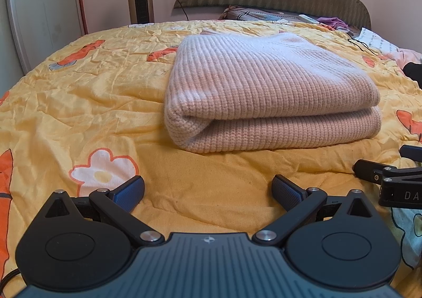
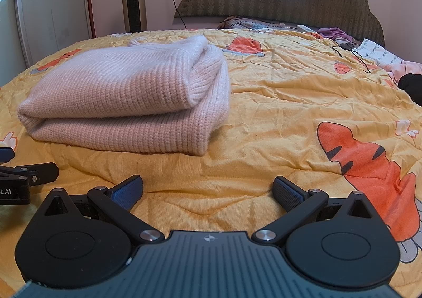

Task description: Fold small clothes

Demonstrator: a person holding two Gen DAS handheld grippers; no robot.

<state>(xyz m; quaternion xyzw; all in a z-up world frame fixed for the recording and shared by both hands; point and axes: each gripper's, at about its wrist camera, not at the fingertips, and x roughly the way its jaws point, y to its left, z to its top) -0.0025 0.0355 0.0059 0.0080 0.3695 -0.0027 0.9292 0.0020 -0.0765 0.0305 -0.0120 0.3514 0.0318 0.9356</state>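
sweater (image 1: 269, 92) folded, long axis left-right, fold edge facing tools; both tools spread, empty.

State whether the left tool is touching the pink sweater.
Apart. The left wrist view shows bare yellow quilt between the open left tool and the folded pink sweater.

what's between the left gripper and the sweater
Nothing visible. Only bare quilt lies between the open left gripper and the folded sweater. The right gripper sits off to the side, clear of that path.
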